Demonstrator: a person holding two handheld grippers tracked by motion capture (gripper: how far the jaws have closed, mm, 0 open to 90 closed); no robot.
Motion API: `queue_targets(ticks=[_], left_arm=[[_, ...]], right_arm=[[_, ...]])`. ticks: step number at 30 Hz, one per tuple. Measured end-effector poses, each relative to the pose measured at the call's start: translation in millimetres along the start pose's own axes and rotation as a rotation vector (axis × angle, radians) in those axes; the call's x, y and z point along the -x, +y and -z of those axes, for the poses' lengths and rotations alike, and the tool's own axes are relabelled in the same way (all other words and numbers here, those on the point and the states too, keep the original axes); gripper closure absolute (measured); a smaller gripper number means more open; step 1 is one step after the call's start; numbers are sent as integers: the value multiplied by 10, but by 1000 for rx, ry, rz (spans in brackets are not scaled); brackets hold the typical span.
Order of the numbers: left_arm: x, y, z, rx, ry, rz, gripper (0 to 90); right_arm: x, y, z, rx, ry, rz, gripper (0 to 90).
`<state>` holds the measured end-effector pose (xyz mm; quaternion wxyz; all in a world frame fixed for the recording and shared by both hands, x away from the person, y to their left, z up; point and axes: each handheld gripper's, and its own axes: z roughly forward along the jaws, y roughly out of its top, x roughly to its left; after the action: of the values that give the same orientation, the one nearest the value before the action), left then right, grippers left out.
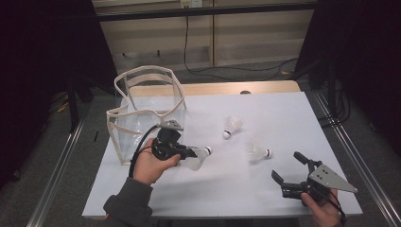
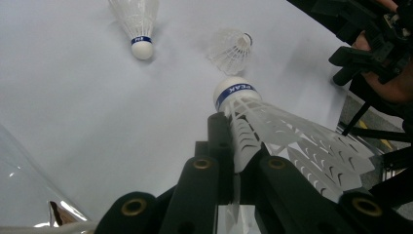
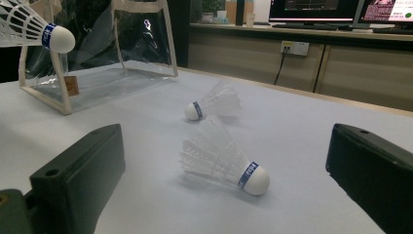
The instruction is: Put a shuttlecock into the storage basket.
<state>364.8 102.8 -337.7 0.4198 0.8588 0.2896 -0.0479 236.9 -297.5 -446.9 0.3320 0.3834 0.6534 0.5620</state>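
Note:
My left gripper [image 1: 193,152] is shut on the feather skirt of a white shuttlecock [image 1: 202,155] and holds it a little above the white table, just right of the clear bag. In the left gripper view the black jaws pinch the skirt of this held shuttlecock [image 2: 282,131], cork tip pointing away. Two more shuttlecocks lie on the table: a far shuttlecock [image 1: 231,126] and a near shuttlecock [image 1: 258,152]. My right gripper [image 1: 287,166] stands open near the front right edge. The near shuttlecock [image 3: 219,158] lies on its side just ahead of its wide jaws.
A clear plastic bag with cream trim [image 1: 142,109] stands open at the table's left side, also seen as the bag [image 3: 97,63]. The white table [image 1: 283,118] has free room at the back right. Cables run over the floor behind.

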Motion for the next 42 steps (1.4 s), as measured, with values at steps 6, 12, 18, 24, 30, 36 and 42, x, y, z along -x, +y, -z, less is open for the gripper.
queue_targets(ticks=[6, 12, 18, 24, 30, 36, 42], left_arm=[[16, 76, 36, -2, -7, -7, 893], [18, 150, 81, -1, -7, -6, 893], [15, 217, 123, -3, -11, -4, 893], [24, 279, 155, -11, -10, -9, 894], [23, 345, 207, -14, -6, -13, 894], [23, 395, 235, -17, -8, -13, 894], [16, 439, 258, -19, -5, -12, 894]], right_arm=[[-4, 1, 1, 3, 2, 2, 6], [-9, 2, 2, 2, 3, 0, 6], [-12, 3, 3, 2, 2, 1, 6], [-10, 3, 2, 4, 3, -1, 6], [-11, 2, 2, 3, 5, -2, 6], [-9, 3, 4, 4, 4, -1, 6], [-8, 4, 6, 5, 5, 0, 6]])
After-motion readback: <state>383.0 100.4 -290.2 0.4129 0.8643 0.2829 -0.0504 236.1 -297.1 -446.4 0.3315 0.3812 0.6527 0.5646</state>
